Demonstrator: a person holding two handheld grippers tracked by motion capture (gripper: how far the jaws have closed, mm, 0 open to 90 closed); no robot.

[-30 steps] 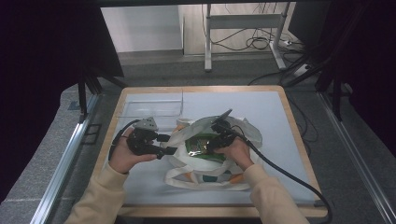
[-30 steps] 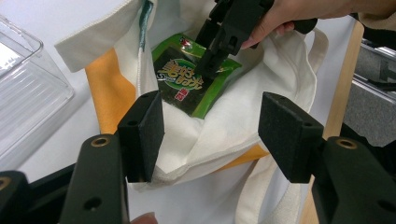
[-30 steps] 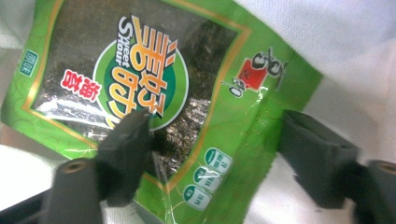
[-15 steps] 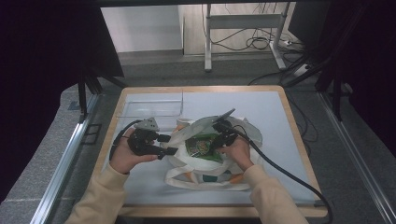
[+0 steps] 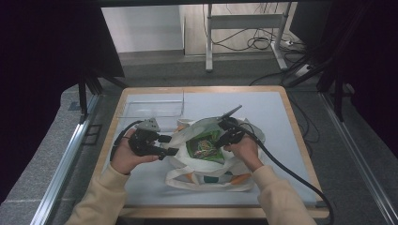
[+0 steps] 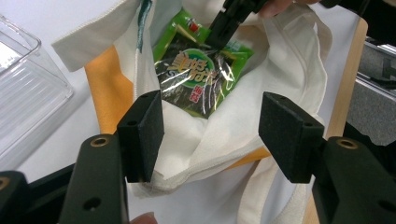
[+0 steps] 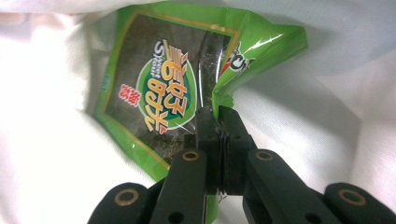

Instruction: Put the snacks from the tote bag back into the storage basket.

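A white tote bag (image 5: 206, 173) with orange patches lies open on the table. Inside it is a green seaweed snack packet (image 5: 205, 147). My right gripper (image 5: 219, 140) reaches into the bag from the right. Its jaws have just been closing and are now shut on the packet's (image 7: 154, 93) crumpled edge, as the right gripper (image 7: 217, 123) view shows. My left gripper (image 5: 168, 144) sits at the bag's left rim. In the left gripper (image 6: 212, 135) view its jaws stand wide, with the bag's rim fabric (image 6: 196, 144) loose between the pads, and the packet (image 6: 201, 77) lies beyond.
A clear plastic box (image 5: 152, 105) stands at the table's back left, close to the bag. The table has a raised wooden rim (image 5: 300, 140). A thick black cable (image 5: 286, 168) trails from the right gripper across the table's right side.
The right gripper has shut on the packet inside the bag and risen slightly. The left hand has stayed put at the bag's rim.
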